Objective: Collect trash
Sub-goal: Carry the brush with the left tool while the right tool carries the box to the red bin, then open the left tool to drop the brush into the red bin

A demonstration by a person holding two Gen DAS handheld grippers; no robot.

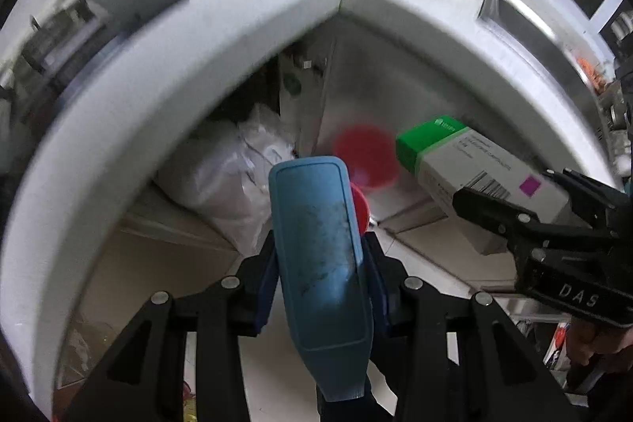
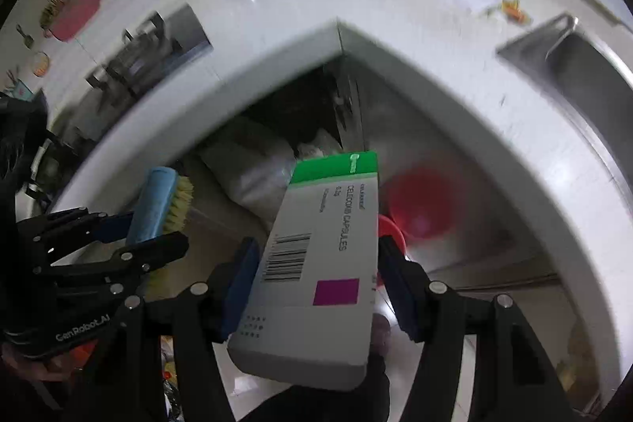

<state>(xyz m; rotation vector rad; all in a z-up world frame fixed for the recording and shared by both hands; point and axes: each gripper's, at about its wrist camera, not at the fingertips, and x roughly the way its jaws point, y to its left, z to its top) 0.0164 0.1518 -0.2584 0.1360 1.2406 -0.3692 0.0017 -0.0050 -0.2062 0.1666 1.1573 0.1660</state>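
Observation:
My left gripper (image 1: 322,263) is shut on a blue scrub brush (image 1: 320,248), held back-side up; its yellow bristles show in the right wrist view (image 2: 158,204). My right gripper (image 2: 316,271) is shut on a grey and green medicine box (image 2: 320,263), which also shows at the right of the left wrist view (image 1: 474,165). Both are held side by side in front of the countertop's inner corner, above the floor. A red bin (image 1: 366,155) stands below in the corner under the counter; it also shows in the right wrist view (image 2: 421,204).
A white L-shaped countertop (image 1: 253,6) wraps around. A stove (image 1: 79,26) sits on its left arm and a steel sink (image 2: 573,66) on its right. White plastic bags (image 1: 233,173) lie under the counter left of the bin. Kettle, rack and clutter line the back.

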